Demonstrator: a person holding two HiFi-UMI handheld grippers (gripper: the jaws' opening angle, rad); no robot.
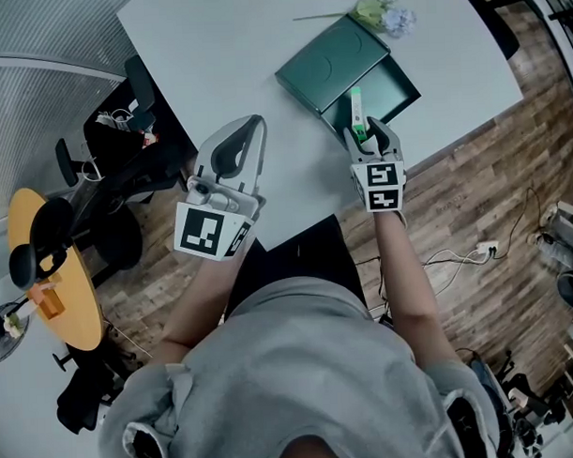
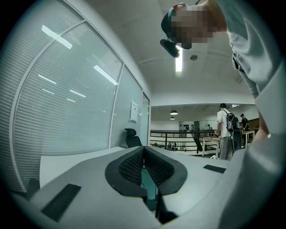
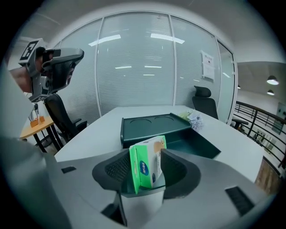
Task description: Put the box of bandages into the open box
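The box of bandages (image 1: 357, 113), green and white, stands on end between the jaws of my right gripper (image 1: 363, 131). In the right gripper view the bandage box (image 3: 147, 167) leans a little and the left pad stands off its green side, so the right gripper (image 3: 146, 154) is open around it. Just beyond it lies the dark green open box (image 1: 385, 90) with its lid (image 1: 329, 62) beside it on the white table (image 1: 233, 47); the tray (image 3: 199, 145) is right ahead of the jaws. My left gripper (image 1: 255, 123) hangs shut and empty over the table's near edge.
A small bundle of pale flowers (image 1: 382, 11) lies behind the lid. Black office chairs (image 1: 125, 182) and a round orange table (image 1: 53, 269) stand on the floor to the left. A glass wall (image 3: 134, 58) runs behind the table. People stand far off (image 2: 225, 129).
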